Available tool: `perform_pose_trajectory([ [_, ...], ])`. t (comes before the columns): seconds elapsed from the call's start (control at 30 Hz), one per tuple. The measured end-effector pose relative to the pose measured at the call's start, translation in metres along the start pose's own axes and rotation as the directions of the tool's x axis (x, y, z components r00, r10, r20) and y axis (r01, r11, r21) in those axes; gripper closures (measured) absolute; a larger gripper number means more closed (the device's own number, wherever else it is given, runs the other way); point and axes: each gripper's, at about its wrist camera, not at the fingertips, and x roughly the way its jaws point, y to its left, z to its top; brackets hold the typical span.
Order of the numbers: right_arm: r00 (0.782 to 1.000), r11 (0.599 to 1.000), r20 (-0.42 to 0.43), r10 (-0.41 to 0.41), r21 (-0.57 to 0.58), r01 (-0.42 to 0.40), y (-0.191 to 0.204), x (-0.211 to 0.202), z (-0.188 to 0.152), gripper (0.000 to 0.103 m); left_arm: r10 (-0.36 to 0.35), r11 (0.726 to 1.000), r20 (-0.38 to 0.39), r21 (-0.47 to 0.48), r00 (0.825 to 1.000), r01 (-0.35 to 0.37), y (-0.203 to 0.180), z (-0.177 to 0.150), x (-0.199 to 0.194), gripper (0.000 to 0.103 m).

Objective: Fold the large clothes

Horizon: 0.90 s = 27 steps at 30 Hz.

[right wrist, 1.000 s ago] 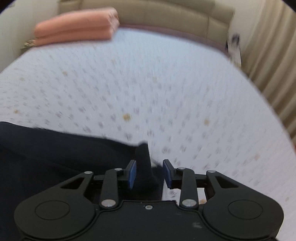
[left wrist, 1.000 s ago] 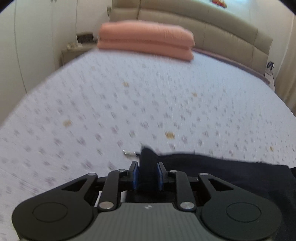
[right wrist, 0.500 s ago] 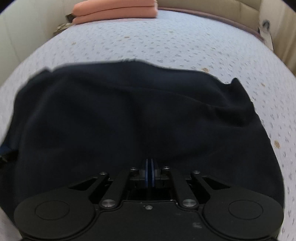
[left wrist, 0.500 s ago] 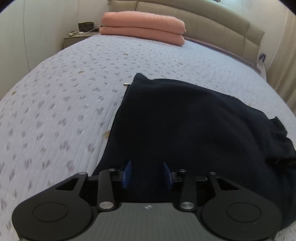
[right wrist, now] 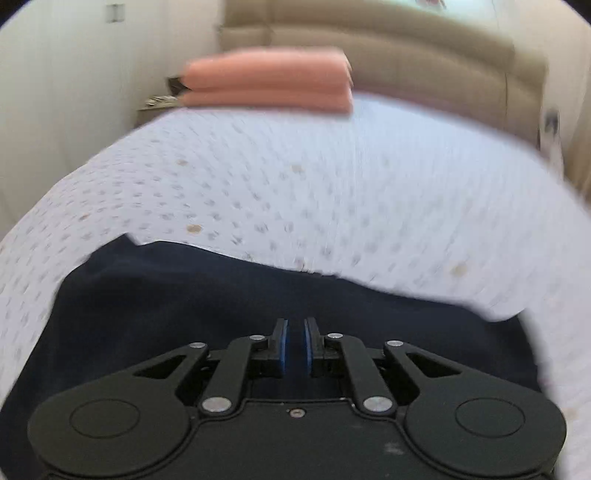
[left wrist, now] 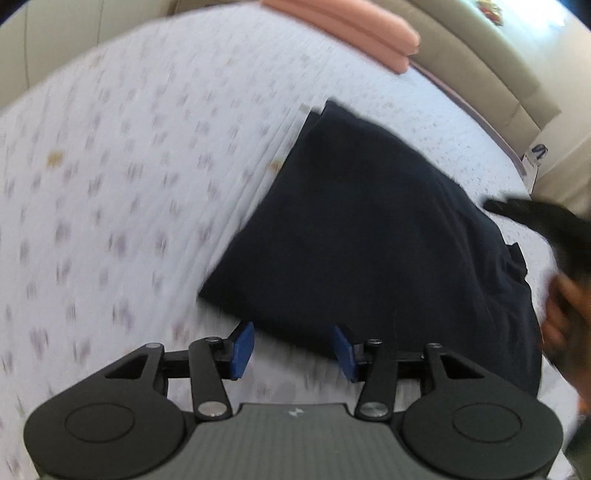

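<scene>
The left gripper (left wrist: 293,349) hangs with its blue pads (left wrist: 242,349) spread wide and nothing between them, poised above the near corner of a dark navy garment (left wrist: 369,243) folded flat on the bed. In the left wrist view the garment's long axis runs from that near corner, lower left, up and away toward the headboard (left wrist: 491,62), its far corner pointing at the stacked pink pillows (left wrist: 354,27). The right gripper (right wrist: 294,349) sits low over the same garment (right wrist: 184,314), its pads (right wrist: 282,350) drawn nearly together with only a thin slit between them; whether any fabric is pinched there cannot be told. At the right edge of the left wrist view the person's right hand (left wrist: 561,314) shows, blurred. Around the garment spreads the white quilted bedspread (right wrist: 332,192) with small floral print. Beyond it lie the pillows (right wrist: 269,83), against the beige padded headboard (right wrist: 406,48). Both views are motion-blurred.
</scene>
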Motion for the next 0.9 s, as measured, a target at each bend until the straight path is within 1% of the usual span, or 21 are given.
perform_pose_trajectory([
  [0.03,0.999,0.999,-0.044,0.007,0.049,-0.005,-0.007,0.022,0.002,0.103,0.000,1.000,-0.008,-0.012,1.000,0.000,0.003,-0.004,0.002,0.053],
  [0.07,0.998,0.995,-0.055,0.010,0.101,-0.004,-0.014,0.039,0.002,0.103,-0.001,1.000,-0.013,-0.023,1.000,0.000,0.006,-0.006,0.004,0.053],
  [0.13,0.997,0.990,-0.079,0.006,0.144,0.006,-0.020,0.054,0.006,0.103,-0.032,0.998,-0.021,-0.049,0.999,0.031,0.009,-0.010,0.007,0.053],
  [0.2,0.994,0.983,-0.110,0.018,0.184,0.002,-0.022,0.055,0.011,0.103,-0.069,0.995,-0.030,-0.071,0.997,0.067,0.013,-0.012,0.011,0.052],
  [0.27,0.993,0.980,-0.118,0.029,0.198,-0.005,-0.023,0.039,0.011,0.103,-0.101,0.991,-0.025,-0.095,0.995,0.098,0.017,-0.010,0.016,0.052],
  [0.3,0.994,0.983,-0.103,0.031,0.184,-0.012,-0.020,0.024,0.010,0.103,-0.108,0.988,-0.022,-0.113,0.994,0.105,0.019,-0.009,0.019,0.052],
  [0.33,0.996,0.985,-0.083,0.041,0.168,-0.026,-0.016,0.007,0.007,0.097,-0.117,0.985,-0.018,-0.128,0.993,0.113,0.021,-0.008,0.021,0.052],
  [0.43,0.998,0.993,-0.040,0.045,0.113,-0.040,-0.008,-0.045,-0.017,0.096,-0.144,0.976,-0.001,-0.163,0.990,0.142,0.028,-0.010,0.020,0.050],
  [0.5,0.999,0.999,-0.038,0.009,0.047,-0.007,-0.001,-0.070,-0.041,0.096,-0.186,0.966,-0.003,-0.186,0.983,0.182,0.034,-0.009,0.022,0.044],
  [0.53,0.999,1.000,-0.043,-0.004,0.020,0.005,0.000,-0.076,-0.054,0.096,-0.231,0.955,-0.011,-0.194,0.973,0.224,0.036,-0.008,0.024,0.031],
  [0.57,0.998,1.000,-0.063,0.000,0.001,0.000,0.002,-0.081,-0.069,0.096,-0.287,0.941,-0.023,-0.195,0.958,0.278,0.038,-0.008,0.028,0.019],
  [0.6,0.996,1.000,-0.093,0.015,-0.002,-0.015,0.001,-0.083,-0.081,0.096,-0.329,0.929,-0.025,-0.191,0.944,0.318,0.040,-0.008,0.030,0.018],
  [0.63,0.992,1.000,-0.123,0.027,0.016,-0.025,-0.002,-0.081,-0.096,0.097,-0.337,0.925,-0.015,-0.193,0.941,0.328,0.042,-0.007,0.034,0.019],
  [0.7,0.992,0.997,-0.117,0.043,0.064,-0.035,-0.008,-0.076,-0.111,0.097,-0.346,0.914,0.018,-0.220,0.938,0.341,0.047,-0.008,0.040,0.021],
  [0.8,0.990,0.990,-0.129,0.058,0.138,-0.039,-0.013,-0.069,-0.105,0.097,-0.341,0.893,0.101,-0.276,0.935,0.355,0.056,-0.004,0.045,0.027],
  [0.83,0.989,0.988,-0.135,0.056,0.149,-0.035,-0.013,-0.066,-0.101,0.097,-0.328,0.891,0.123,-0.289,0.937,0.350,0.056,-0.002,0.047,0.030],
  [0.9,0.988,0.990,-0.148,0.039,0.137,-0.019,-0.008,-0.062,-0.096,0.097,-0.312,0.885,0.163,-0.308,0.936,0.349,0.053,0.001,0.051,0.031],
])
